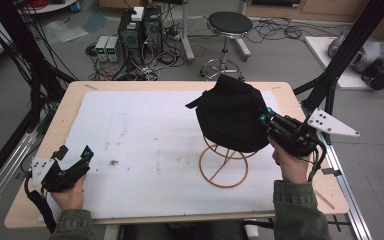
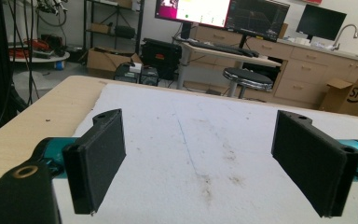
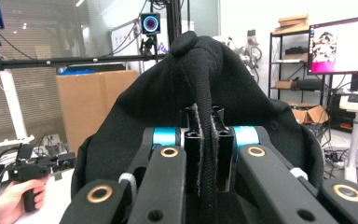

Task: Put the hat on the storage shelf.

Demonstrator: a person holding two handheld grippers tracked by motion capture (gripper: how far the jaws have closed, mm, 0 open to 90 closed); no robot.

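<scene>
Looking down, high view: a black fabric hat (image 1: 230,114) sits draped over a tan wire stand (image 1: 223,165) on the right half of a white mat (image 1: 145,150) that covers a wooden table (image 1: 65,107)
Right gripper, high view: the right gripper (image 1: 266,120) reaches in from the right and meets the hat's near right edge, just above the stand's ring base
Left gripper, high view: the left gripper (image 1: 74,152) rests low at the table's left corner, well apart from the hat, jaws spread
Left gripper view: two black pads (image 2: 98,163) stand wide apart with nothing between them; bare stained mat lies ahead
Right gripper view: the jaws are pressed together on a thick folded seam or strap of the hat (image 3: 205,112), which rises between them and fills the middle of the picture
Other hand, right gripper view: the left gripper (image 3: 25,170) shows far off at lower left, in a hand
Handling, as a judgement: the hat looks soft, light and floppy; it will sag and fold when lifted, and the light stand may tip or come along
Where to hold, as a judgement: the stitched seam or rim gives the firmest pinch; thin crown cloth could slip out
</scene>
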